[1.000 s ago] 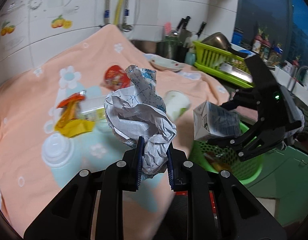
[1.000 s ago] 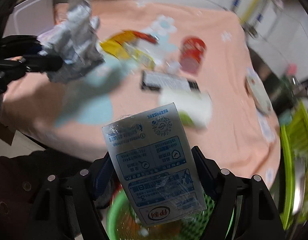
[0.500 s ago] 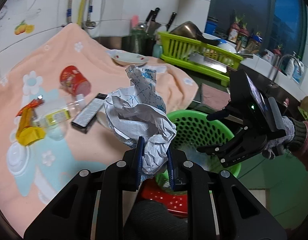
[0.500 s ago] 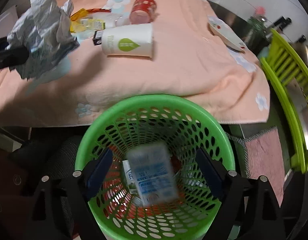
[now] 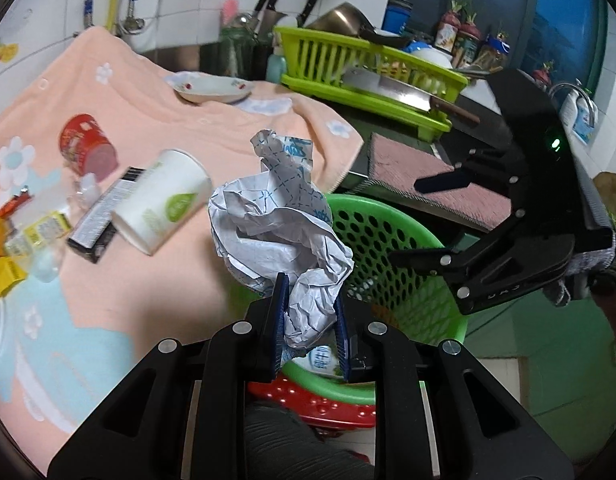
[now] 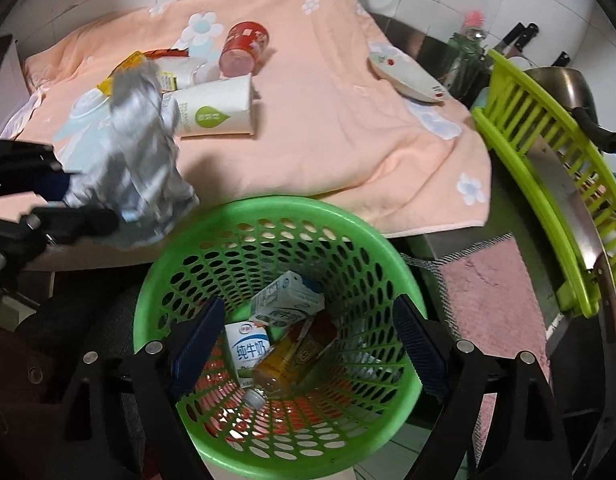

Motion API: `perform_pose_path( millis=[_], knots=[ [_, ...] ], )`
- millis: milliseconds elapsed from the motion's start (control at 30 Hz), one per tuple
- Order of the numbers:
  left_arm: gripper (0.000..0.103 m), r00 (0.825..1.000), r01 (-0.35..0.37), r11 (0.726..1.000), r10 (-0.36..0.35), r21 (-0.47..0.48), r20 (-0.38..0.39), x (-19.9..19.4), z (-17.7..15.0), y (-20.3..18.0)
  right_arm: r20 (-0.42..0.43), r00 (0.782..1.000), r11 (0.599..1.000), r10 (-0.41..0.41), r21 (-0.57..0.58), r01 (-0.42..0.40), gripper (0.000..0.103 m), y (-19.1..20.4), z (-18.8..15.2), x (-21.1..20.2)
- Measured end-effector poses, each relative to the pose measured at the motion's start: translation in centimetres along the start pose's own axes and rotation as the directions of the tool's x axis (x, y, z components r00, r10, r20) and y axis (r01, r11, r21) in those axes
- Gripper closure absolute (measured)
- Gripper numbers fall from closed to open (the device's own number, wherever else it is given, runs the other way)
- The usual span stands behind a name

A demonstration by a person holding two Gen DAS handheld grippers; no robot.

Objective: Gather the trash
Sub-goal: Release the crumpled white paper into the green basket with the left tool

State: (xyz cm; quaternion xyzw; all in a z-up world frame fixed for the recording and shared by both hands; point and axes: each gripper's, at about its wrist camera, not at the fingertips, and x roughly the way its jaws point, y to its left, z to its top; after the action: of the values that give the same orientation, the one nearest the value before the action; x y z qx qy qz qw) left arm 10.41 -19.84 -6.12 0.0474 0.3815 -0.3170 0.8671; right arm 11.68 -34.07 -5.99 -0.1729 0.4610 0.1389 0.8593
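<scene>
My left gripper (image 5: 310, 316) is shut on a crumpled white-and-blue wrapper (image 5: 279, 224), held at the near rim of the green basket (image 5: 392, 248). In the right wrist view the wrapper (image 6: 135, 152) looks silver and hangs just left of the basket (image 6: 267, 216). My right gripper (image 6: 308, 340) is open and empty above the basket; it also shows in the left wrist view (image 5: 424, 220). Two milk cartons (image 6: 285, 304) and a bottle (image 6: 279, 364) lie in the basket. A paper cup (image 6: 215, 108), a red cup (image 6: 243, 46) and wrappers (image 5: 11, 240) lie on the peach cloth.
A white plate (image 6: 408, 78) sits at the cloth's far edge. A lime dish rack (image 6: 548, 152) with a cleaver stands to the right. A pink mat (image 6: 492, 300) lies beside the basket. A black box (image 5: 99, 216) lies by the paper cup.
My right gripper opened and dropped the milk carton into the basket. My left gripper carried the crumpled wrapper from over the cloth to the basket's rim.
</scene>
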Motion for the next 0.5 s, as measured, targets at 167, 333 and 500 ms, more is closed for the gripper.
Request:
perform_pose_path(
  millis=[167,333,500],
  knots=[
    [0.079,1.000,0.023,1.000,-0.023,-0.002,-0.020,1.6,0.0,-1.1,0.018,0.999,0.999,-0.027,0.031,0.027,0.021,-1.3,-0.3,-0.9],
    [0.067,0.999,0.041,0.999,-0.041,-0.015,-0.031,2.8,-0.1,-1.9,0.029,0.998,0.998,-0.050,0.051,0.048,0.021,-2.3,-0.3,-1.5],
    [0.047,0.998,0.056,0.998,-0.056,-0.021,-0.025,3.2,-0.2,-2.5,0.039,0.997,0.996,-0.059,0.065,0.057,0.021,-2.9,-0.1,-1.9]
  ],
)
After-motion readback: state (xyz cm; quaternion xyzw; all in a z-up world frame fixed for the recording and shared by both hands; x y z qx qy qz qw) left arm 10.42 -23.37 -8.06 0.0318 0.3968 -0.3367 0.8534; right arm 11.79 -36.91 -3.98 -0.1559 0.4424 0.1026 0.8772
